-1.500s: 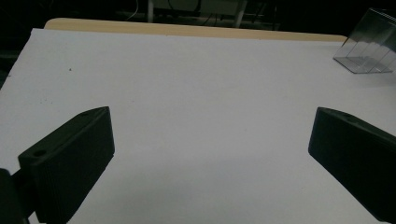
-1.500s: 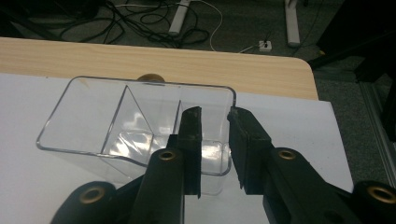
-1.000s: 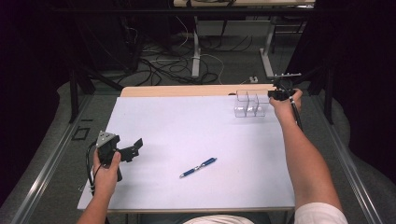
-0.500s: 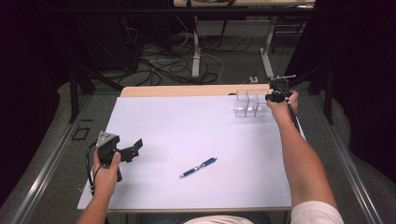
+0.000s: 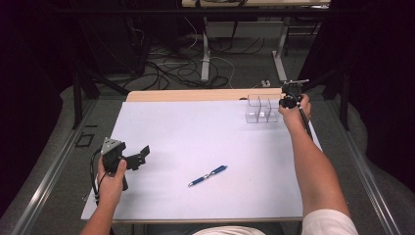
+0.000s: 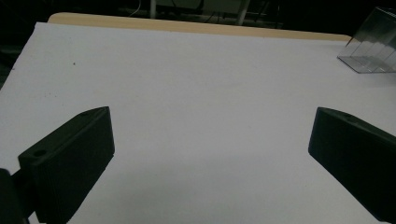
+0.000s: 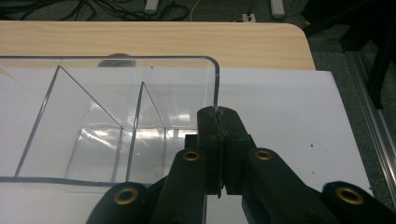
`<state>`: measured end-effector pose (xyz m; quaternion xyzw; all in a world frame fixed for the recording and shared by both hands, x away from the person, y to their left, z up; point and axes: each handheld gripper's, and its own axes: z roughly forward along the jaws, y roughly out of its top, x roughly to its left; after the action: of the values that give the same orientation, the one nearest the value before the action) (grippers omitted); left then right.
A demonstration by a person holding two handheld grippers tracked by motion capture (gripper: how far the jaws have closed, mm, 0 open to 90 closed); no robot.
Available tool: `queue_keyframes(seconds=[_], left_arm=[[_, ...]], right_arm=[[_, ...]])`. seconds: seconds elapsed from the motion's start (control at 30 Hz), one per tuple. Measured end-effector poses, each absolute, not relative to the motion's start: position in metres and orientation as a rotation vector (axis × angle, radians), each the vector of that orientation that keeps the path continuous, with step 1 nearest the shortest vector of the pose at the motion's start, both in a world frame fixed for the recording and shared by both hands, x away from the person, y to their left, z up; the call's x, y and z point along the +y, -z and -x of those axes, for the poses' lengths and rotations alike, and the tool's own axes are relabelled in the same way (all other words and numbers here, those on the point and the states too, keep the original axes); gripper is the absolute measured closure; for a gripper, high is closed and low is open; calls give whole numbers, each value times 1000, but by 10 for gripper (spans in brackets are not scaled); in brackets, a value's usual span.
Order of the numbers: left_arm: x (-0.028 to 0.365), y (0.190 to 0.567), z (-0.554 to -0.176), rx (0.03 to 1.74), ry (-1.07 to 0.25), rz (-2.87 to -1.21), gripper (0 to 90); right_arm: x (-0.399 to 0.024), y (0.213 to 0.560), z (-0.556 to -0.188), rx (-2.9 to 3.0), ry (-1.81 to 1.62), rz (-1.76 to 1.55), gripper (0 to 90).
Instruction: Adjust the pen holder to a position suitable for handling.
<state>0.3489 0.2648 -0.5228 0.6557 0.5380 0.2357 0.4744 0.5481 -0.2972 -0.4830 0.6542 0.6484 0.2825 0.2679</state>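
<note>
Right gripper view: our fingers (image 7: 218, 122) pinch the clear plastic divided organizer's (image 7: 93, 140) side wall at centre frame, probably to reposition it.

Tabletop (image 5: 195, 142) lit evenly from above, white sheet bright, no hard shadows. Surroundings fall off to near black at both sides of the high view. Soft, slightly grainy overall. Left gripper view: near jaws dark, a bit blurred. Right gripper view sharp; faint glare streaks on the clear organizer (image 7: 116, 121) walls.
</note>
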Motion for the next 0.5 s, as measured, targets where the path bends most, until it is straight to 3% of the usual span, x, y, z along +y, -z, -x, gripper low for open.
queue_keyframes(seconds=[0.5], left_arm=[[264,523,-349,1310,-572,-1613,2]], right_arm=[[-287,478,-542,1710,-747,-1885,892]])
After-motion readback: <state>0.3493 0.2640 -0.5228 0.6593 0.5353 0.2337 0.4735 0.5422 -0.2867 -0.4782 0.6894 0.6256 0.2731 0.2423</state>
